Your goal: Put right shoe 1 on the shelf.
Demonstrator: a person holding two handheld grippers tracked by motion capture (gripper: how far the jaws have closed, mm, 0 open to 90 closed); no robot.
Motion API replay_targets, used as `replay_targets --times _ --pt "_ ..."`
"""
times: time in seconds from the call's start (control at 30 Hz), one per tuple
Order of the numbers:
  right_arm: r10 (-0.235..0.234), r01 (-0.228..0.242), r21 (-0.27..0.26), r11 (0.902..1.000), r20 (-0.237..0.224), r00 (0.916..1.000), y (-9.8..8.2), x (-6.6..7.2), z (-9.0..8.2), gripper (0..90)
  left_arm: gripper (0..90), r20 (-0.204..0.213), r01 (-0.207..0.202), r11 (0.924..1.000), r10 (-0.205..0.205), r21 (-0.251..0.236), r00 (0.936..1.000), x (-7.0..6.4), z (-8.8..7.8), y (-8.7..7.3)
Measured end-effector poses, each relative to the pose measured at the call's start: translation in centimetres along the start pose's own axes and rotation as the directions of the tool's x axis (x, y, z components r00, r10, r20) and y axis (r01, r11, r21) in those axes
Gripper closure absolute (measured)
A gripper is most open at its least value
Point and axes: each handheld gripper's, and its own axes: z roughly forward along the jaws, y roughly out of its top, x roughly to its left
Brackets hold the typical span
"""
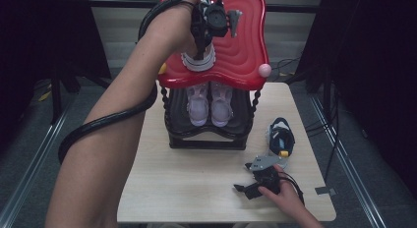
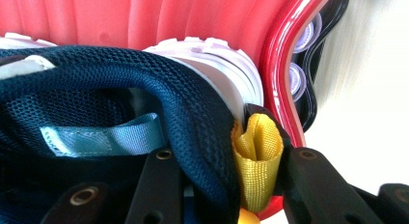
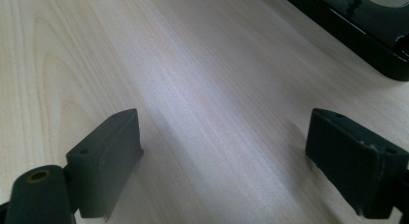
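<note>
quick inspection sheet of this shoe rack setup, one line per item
surface: light wood table, bare at the front.
job's things: navy shoe with white sole and yellow heel loop, on the red top shelf of the shoe rack; its mate, second navy shoe, lies on the table right of the rack.
clutter: pair of pale pink shoes on the lower shelf.
grippers: left gripper has its jaws around the heel of the navy shoe; right gripper open over the table, nothing between its jaws.
cables: black hose trails along the left forearm.
surroundings: dark curtains, grey floor, floor cables at the right.
</note>
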Motion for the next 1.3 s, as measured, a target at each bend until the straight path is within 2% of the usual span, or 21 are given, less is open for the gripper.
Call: replay_targets --times 0.1,0.3,0.43,0.6,0.63,0.7,0.9,0.97,1.13,1.3 --pt "0.0 0.0 0.0 1.0 0.0 1.0 0.0 0.0 0.0 11.7 67.8 0.001 -0.002 1.0 0.002 -0.002 1.0 0.01 -0.03 -0.05" --pt "0.0 0.0 0.0 1.0 0.0 1.0 0.0 0.0 0.0 11.7 68.1 -0.002 -0.03 0.9994 0.03 0.018 0.9996 -0.13 0.01 0.06" --pt "-0.001 0.001 0.0 1.0 0.0 1.0 0.0 0.0 0.0 11.7 67.0 -0.009 -0.026 0.9994 0.027 0.021 0.9996 -0.09 -0.09 0.04" --pt "-0.001 0.001 0.0 1.0 0.0 1.0 0.0 0.0 0.0 11.7 59.5 -0.046 0.028 0.9996 -0.029 -0.01 0.9985 0.01 -0.44 0.02" --pt "0.0 0.0 0.0 1.0 0.0 1.0 0.0 0.0 0.0 11.7 57.9 -0.043 0.054 0.9981 -0.055 -0.03 0.9975 0.01 -0.47 -0.02" --pt "0.0 0.0 0.0 1.0 0.0 1.0 0.0 0.0 0.0 11.7 56.0 -0.025 0.073 0.9964 -0.074 -0.044 0.997 -0.01 -0.4 0.02" --pt "0.0 0.0 0.0 1.0 0.0 1.0 0.0 0.0 0.0 11.7 50.6 -0.017 0.12 0.9895 -0.122 -0.08 0.9924 0.02 -0.32 0.25" --pt "-0.001 0.001 -0.001 1.0 0.0 1.0 0.0 0.0 0.01 11.7 50.2 -0.013 0.12 0.9896 -0.121 -0.08 0.9926 0.0 -0.25 0.38" --pt "0.0 0.0 0.0 1.0 0.0 1.0 0.0 0.0 0.0 11.7 57.6 0.016 0.127 0.9889 -0.126 -0.077 0.9919 0.01 -0.31 0.26" --pt "0.0 0.0 0.0 1.0 0.0 1.0 0.0 0.0 0.0 11.7 65.1 0.011 0.058 0.9977 -0.057 -0.035 0.9983 -0.42 -0.2 0.03"
